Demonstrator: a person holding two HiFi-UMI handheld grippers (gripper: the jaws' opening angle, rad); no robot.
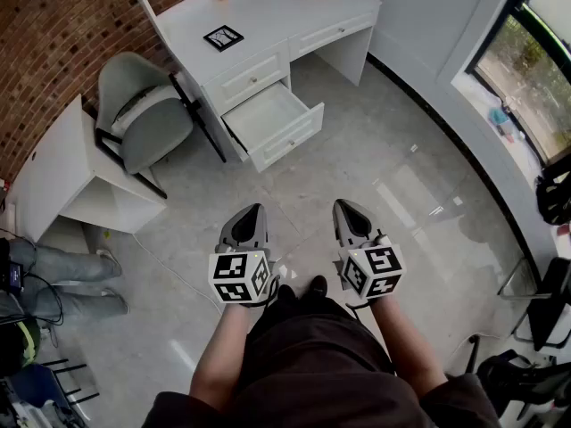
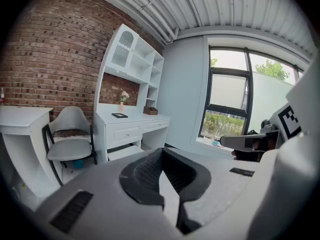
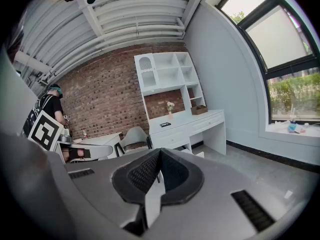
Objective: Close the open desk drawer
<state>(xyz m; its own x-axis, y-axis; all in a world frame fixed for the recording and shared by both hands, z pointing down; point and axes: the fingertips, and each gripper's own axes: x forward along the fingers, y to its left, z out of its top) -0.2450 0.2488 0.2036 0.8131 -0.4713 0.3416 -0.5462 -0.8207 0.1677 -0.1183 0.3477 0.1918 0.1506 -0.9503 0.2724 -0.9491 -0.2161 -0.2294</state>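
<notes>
Left gripper (image 1: 252, 210) and right gripper (image 1: 346, 205) closed on nothing, desk drawer (image 1: 272, 119) open

Dark ribbed pads (image 2: 144, 173) pressed together, side by side above glossy grey tiled floor (image 1: 384, 159). Well ahead, boxy white panelled drawer jutting from curved white table (image 1: 263, 12). Grey padded chair (image 1: 143, 114) just beside; red brick wall (image 1: 53, 25) behind.

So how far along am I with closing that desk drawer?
Nothing looks done yet: the lower drawer of the white desk is pulled out. In hand: nothing. The left tongs and right tongs are both shut and empty, held over the floor apart from the desk. Left to do: walk up, set the tongs against the drawer and push it shut.
</notes>
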